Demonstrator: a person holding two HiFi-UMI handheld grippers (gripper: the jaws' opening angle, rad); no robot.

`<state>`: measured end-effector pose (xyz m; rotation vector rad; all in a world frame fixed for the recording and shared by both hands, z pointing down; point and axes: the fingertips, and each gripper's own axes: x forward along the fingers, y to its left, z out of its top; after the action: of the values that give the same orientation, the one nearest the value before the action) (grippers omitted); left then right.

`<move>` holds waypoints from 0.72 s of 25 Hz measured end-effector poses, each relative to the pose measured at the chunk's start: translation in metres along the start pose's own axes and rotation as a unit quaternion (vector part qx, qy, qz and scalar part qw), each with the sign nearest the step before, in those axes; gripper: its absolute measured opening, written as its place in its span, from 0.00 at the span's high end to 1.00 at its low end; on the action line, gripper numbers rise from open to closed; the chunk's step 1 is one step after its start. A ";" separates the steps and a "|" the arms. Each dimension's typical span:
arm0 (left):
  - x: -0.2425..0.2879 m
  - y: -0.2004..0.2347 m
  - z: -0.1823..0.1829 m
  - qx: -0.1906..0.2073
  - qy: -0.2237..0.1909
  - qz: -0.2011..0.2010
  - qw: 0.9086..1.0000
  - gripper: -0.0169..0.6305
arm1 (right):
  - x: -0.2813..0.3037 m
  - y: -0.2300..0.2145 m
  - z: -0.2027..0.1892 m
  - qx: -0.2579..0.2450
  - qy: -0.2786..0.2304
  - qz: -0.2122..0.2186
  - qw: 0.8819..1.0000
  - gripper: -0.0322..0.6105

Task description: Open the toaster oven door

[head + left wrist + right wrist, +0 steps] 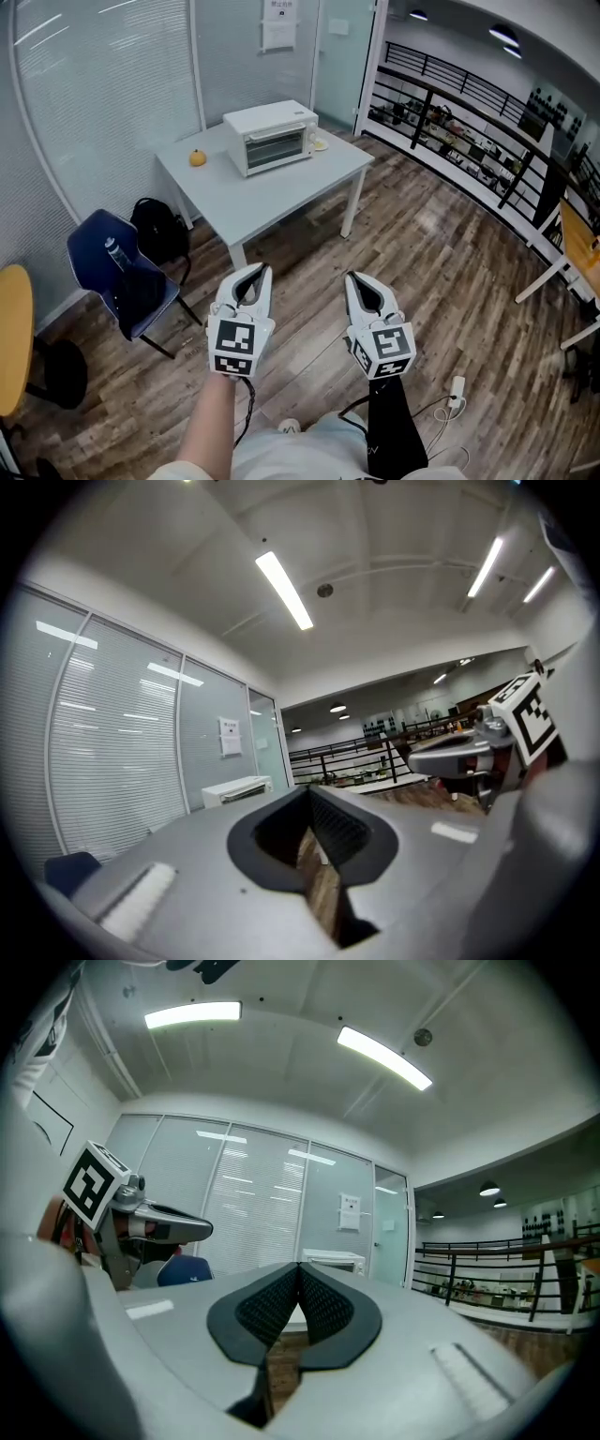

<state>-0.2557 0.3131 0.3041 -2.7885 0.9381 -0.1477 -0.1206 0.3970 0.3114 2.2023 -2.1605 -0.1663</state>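
The white toaster oven stands at the back of a grey table, its glass door closed. It is far ahead of both grippers. My left gripper and right gripper hang side by side over the wood floor, well short of the table, both shut with nothing between the fingers. In the left gripper view the shut gripper points toward the distant toaster oven. In the right gripper view the shut gripper has the toaster oven just beyond its tip.
An orange fruit lies left of the oven. A blue chair with a bottle and a black backpack stand left of the table. A yellow round table is at far left, a black railing at right.
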 end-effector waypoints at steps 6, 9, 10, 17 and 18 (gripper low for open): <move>0.019 0.011 -0.010 -0.015 0.000 -0.002 1.000 0.88 | 0.017 -0.012 -0.008 -0.001 0.005 -0.008 1.000 0.95; 0.038 0.020 -0.012 -0.020 -0.002 0.001 1.000 0.88 | 0.036 -0.022 -0.009 -0.002 0.001 -0.006 1.000 0.95; 0.045 0.023 -0.012 -0.020 -0.003 0.004 1.000 0.88 | 0.043 -0.026 -0.009 -0.003 -0.001 -0.004 1.000 0.95; 0.116 0.050 -0.017 -0.019 0.003 0.022 1.000 0.88 | 0.119 -0.068 -0.008 -0.008 -0.012 0.020 1.000 0.95; 0.127 0.055 -0.017 -0.019 0.004 0.026 0.999 0.88 | 0.131 -0.074 -0.008 -0.008 -0.015 0.023 1.000 0.95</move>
<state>-0.1897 0.1909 0.3128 -2.7971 1.0252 -0.1334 -0.0435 0.2674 0.3054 2.1530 -2.2156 -0.2135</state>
